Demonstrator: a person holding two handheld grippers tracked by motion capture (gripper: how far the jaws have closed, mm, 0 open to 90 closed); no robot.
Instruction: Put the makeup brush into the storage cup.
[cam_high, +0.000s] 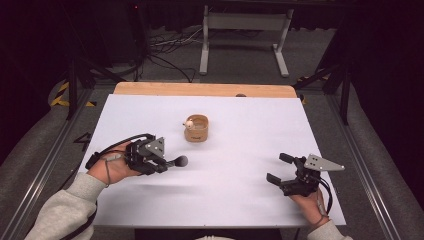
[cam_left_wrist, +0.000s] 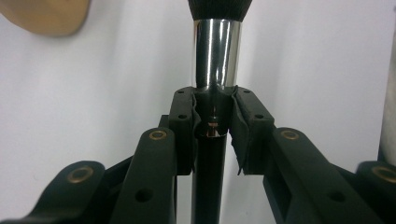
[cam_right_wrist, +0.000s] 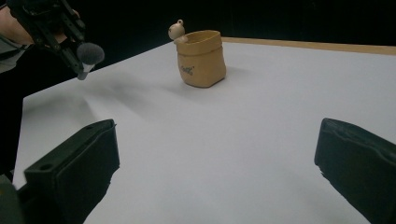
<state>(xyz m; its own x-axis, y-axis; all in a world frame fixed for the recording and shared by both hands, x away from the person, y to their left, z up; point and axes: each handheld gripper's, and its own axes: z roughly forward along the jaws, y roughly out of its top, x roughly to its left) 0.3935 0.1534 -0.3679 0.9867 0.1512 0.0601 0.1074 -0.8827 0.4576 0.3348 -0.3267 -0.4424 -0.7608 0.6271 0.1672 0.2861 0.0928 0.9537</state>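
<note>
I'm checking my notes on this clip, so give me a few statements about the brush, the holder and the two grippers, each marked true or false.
1. The left gripper is shut on the brush. True.
2. The brush already stands in the tan holder. False: it is off to the holder's left, in the left gripper.
3. The right gripper is open with nothing between its jaws. True.
4. The holder lies tipped on its side. False: it stands upright on the white table.
5. A small bear figure sits at the holder's rim. True.
</note>
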